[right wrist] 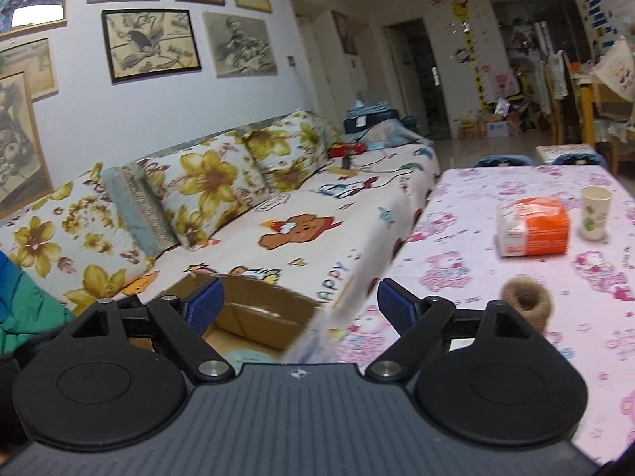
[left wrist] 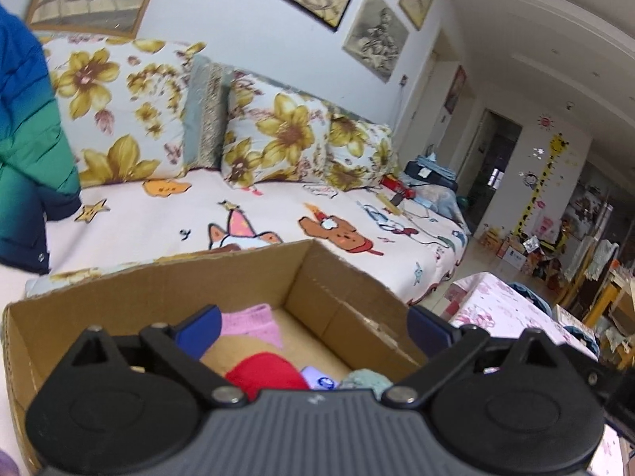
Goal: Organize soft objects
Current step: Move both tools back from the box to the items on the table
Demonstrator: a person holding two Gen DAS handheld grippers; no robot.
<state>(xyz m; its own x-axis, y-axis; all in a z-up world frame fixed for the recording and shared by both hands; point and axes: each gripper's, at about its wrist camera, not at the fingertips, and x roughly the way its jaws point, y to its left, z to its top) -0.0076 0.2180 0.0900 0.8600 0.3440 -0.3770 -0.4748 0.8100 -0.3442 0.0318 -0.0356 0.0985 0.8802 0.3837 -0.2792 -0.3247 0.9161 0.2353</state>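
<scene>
A cardboard box [left wrist: 341, 289] sits in front of the sofa and holds a pink knit piece [left wrist: 254, 323], a red soft item [left wrist: 264, 373], a pale green fuzzy item [left wrist: 367, 380] and a small blue-white packet [left wrist: 321, 380]. My left gripper [left wrist: 313, 325] is open and empty just above the box. My right gripper [right wrist: 299, 301] is open and empty over the box's right edge [right wrist: 258, 313]. A brown fuzzy roll [right wrist: 526, 301] lies on the pink tablecloth [right wrist: 516, 357], to the right of the right gripper.
An orange and white tissue pack [right wrist: 533, 226] and a paper cup [right wrist: 595, 212] stand farther back on the table. A sofa [left wrist: 278, 214] with floral cushions runs behind the box. A blue-green jacket [left wrist: 27, 139] hangs at the left.
</scene>
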